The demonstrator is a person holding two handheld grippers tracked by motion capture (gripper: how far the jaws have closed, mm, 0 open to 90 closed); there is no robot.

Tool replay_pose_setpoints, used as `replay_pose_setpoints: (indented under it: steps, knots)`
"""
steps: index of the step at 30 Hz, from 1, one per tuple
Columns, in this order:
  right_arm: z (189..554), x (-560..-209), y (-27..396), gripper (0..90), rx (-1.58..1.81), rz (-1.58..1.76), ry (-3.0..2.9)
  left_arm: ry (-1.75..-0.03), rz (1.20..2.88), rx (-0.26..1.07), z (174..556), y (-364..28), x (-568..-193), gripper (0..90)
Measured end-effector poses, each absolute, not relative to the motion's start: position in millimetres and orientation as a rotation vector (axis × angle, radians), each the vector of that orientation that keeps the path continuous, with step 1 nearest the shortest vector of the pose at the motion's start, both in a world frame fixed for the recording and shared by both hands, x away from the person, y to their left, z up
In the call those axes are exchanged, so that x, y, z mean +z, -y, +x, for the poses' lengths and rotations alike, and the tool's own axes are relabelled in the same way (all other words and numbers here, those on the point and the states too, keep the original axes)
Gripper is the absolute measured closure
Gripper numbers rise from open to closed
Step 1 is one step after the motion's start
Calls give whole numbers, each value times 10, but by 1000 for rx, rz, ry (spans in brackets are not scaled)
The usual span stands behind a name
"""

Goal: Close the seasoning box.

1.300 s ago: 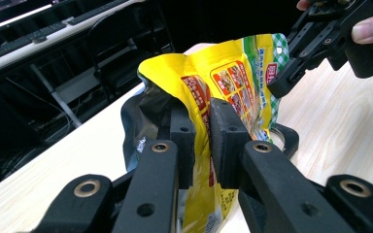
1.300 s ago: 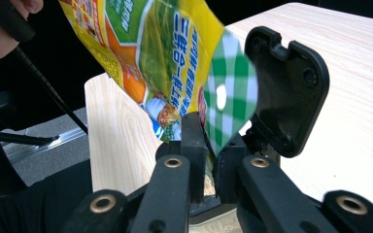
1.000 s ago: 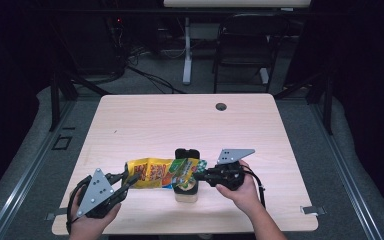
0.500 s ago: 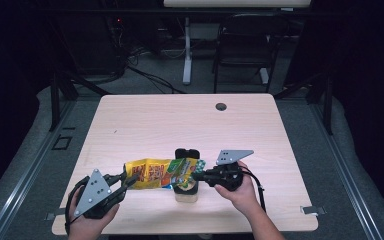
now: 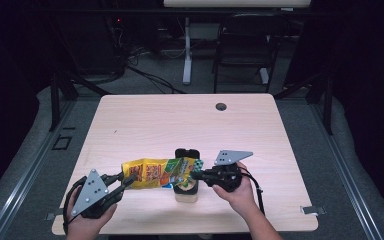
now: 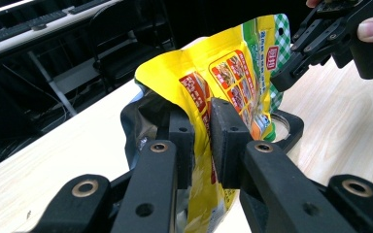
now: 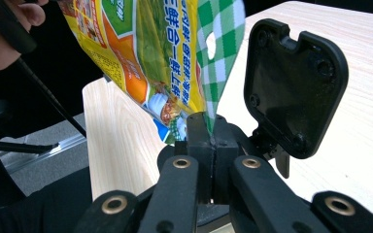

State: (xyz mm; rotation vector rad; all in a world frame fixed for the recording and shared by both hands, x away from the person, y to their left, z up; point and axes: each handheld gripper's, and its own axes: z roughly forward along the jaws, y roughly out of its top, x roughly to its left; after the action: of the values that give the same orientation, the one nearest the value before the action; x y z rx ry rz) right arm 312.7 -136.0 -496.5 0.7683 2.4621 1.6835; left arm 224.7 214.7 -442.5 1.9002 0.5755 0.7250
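A yellow snack bag [image 5: 152,172] with a green-checked end hangs stretched between both grippers, just above the table. My left gripper [image 5: 127,179] is shut on the bag's open end. One pad sits inside the dark mouth and the other presses on the yellow wall [image 6: 228,63]. My right gripper [image 5: 194,176] is shut on the green-checked edge [image 7: 213,63], with the jaws pressed together [image 7: 209,131]. Under that end stands a beige container [image 5: 186,193] with its black lid [image 7: 291,82] flipped up. Farther off in the left gripper view, the right gripper [image 6: 284,77] pinches the bag's far end.
The light wooden table [image 5: 180,120] has a cable hole [image 5: 221,106] near its far edge. A dark chair [image 5: 240,50] and a desk leg stand beyond the table. Both hands are near the front edge.
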Motion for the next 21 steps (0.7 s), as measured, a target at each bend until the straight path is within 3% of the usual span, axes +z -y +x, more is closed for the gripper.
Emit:
replay_pose_setpoints:
  steps: [21]
  knots:
    - [3051,-4871,1259,900,1679,760,-2415,-620,1845,679,2331,-2355,-4636,771]
